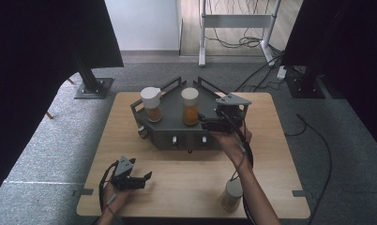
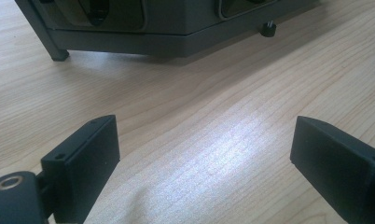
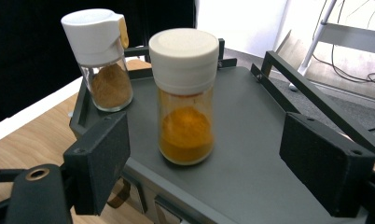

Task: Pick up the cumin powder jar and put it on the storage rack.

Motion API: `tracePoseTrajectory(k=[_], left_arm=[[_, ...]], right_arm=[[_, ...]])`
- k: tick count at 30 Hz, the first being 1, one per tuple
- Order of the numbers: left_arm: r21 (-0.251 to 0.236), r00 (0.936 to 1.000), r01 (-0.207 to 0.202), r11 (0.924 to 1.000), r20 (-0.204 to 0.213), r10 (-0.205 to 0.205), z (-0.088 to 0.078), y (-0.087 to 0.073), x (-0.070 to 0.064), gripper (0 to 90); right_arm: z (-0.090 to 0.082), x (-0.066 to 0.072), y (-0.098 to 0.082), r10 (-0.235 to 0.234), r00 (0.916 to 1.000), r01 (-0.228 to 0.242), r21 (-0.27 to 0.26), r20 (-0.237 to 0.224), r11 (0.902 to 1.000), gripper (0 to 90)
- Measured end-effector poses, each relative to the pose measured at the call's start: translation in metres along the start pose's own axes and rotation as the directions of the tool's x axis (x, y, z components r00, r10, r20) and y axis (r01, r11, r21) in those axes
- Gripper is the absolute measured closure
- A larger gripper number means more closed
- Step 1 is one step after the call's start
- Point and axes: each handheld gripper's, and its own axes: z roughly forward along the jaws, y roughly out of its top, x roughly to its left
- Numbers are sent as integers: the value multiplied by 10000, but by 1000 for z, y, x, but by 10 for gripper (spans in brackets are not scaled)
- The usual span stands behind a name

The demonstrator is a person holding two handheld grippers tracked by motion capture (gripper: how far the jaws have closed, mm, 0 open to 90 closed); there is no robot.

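Note:
A dark grey rack (image 1: 177, 136) stands mid-table with two spice jars on it. The jar of orange powder (image 1: 190, 107) has a cream lid; the jar of brown powder (image 1: 151, 105) has a white flip lid. My right gripper (image 1: 202, 121) is open just right of the orange jar. In the right gripper view the orange jar (image 3: 185, 98) stands upright a little beyond my open right gripper (image 3: 204, 163), untouched, with the brown jar (image 3: 101, 60) behind it. My left gripper (image 1: 146, 180) rests open near the front left, over bare wood (image 2: 204, 158).
A third jar with a pale lid (image 1: 232, 194) stands near the table's front edge beside the right forearm. The rack has raised rails (image 3: 311, 98) along its back and sides, and its front panel (image 2: 153, 37) faces the left gripper. Stands and cables lie on the floor beyond.

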Motion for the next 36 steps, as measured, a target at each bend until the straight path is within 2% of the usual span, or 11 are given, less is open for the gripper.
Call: tracePoseTrajectory(k=[15,27,36], left_arm=[[33,10000,-25,10000,-6,25,0,0,0,87],[21,10000,-3,10000,-68,3,-1,0,0,87],[37,10000,2,10000,-65,-2,-1,0,0,87]], right_arm=[[-28,-23,-38,-8,9999,4,-354,-108,9994,153],[-44,-29,-67,-471,9988,475,-460,100,9978,155],[-52,-39,-93,-272,9993,283,-438,259,9986,155]])
